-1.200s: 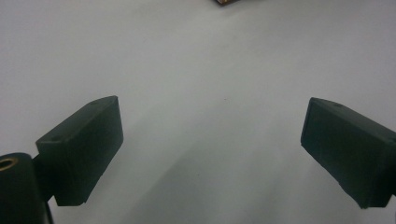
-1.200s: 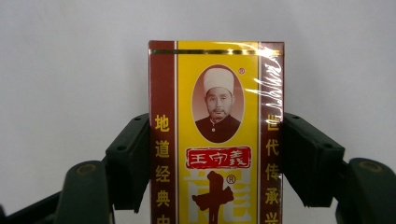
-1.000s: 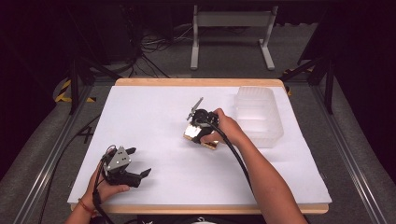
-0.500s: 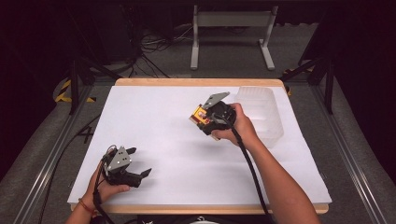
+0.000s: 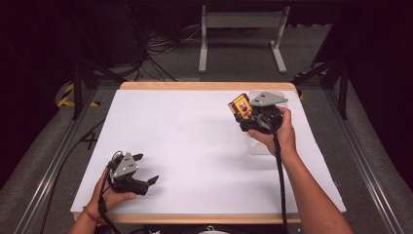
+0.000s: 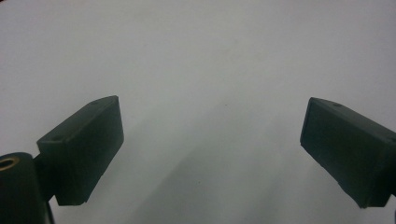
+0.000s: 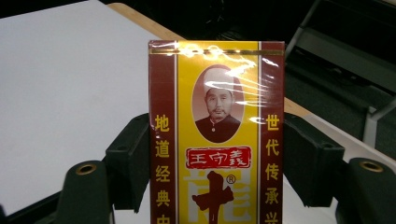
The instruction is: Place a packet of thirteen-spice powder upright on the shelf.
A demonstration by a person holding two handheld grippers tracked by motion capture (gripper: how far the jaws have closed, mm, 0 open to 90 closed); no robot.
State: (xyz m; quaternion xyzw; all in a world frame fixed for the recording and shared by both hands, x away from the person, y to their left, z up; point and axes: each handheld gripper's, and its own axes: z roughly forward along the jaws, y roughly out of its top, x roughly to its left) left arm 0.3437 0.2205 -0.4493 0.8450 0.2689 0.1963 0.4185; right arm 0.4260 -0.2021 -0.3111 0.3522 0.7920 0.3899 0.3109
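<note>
Since a second ago, the right hand-held gripper (image 5: 247, 116) has lifted a small red-and-yellow seasoning box (image 5: 241, 106) up and toward 2 o'clock above the white table (image 5: 195, 141), over a clear plastic tub (image 5: 257, 145). The left hand-held gripper (image 5: 143, 169) rests at 7 o'clock.

Left gripper view: jaws wide apart over bare table.

Right gripper view: jaws clamp the box (image 7: 216, 135) by its narrow sides. Film-wrapped cardboard, likely light, slippery and crushable; the stiff edges suit holding.
</note>
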